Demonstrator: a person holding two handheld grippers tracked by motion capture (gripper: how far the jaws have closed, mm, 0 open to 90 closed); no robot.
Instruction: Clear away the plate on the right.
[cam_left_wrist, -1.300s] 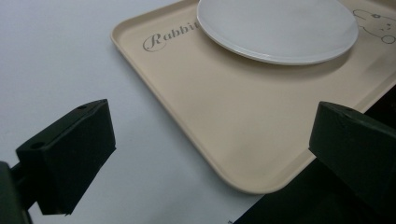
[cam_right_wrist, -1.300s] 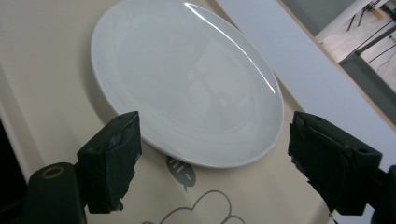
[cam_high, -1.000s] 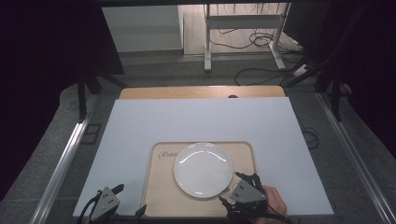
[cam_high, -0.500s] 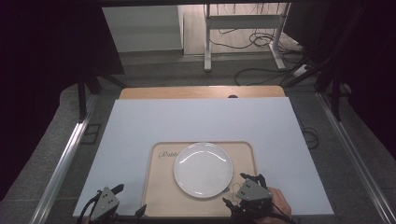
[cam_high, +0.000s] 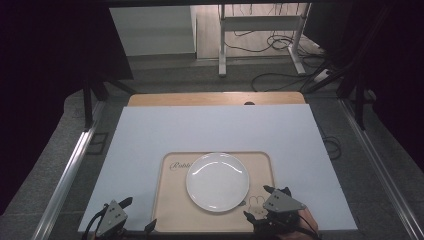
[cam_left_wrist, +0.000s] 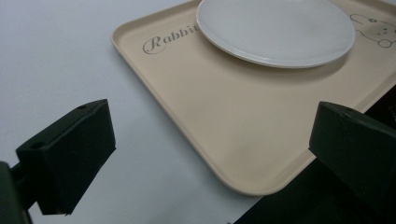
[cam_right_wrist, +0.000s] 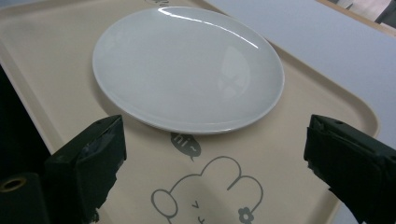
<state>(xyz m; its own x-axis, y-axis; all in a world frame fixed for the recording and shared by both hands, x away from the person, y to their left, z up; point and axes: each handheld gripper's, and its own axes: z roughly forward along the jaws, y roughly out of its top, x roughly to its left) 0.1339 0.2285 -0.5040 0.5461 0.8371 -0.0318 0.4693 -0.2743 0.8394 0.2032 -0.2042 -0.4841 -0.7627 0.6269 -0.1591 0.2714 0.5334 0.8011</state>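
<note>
A round white plate (cam_high: 217, 181) lies bare on a beige tray (cam_high: 172, 210) printed with "Rabbit" and a rabbit drawing. My right gripper (cam_high: 257, 202) hovers over the tray's near right corner, just short of the plate's rim (cam_right_wrist: 187, 65). Its jaws have just been opening and now stand open (cam_right_wrist: 219, 154) with nothing between them. My left gripper (cam_high: 139, 214) waits open at the tray's near left corner (cam_left_wrist: 224, 116), straddling the tray's edge without touching it. The plate (cam_left_wrist: 275, 30) sits farther off in the left gripper view.
The tray rests near the front edge of a white table top (cam_high: 215, 130), which has a wooden strip (cam_high: 215, 98) at its far end. Metal rails (cam_high: 70, 170) run along both sides, and cables and a stand's legs (cam_high: 260, 45) lie on the floor beyond.
My right gripper has drawn back a little from the plate, toward the near right corner of the tray. The left gripper, plate and tray have not moved.
</note>
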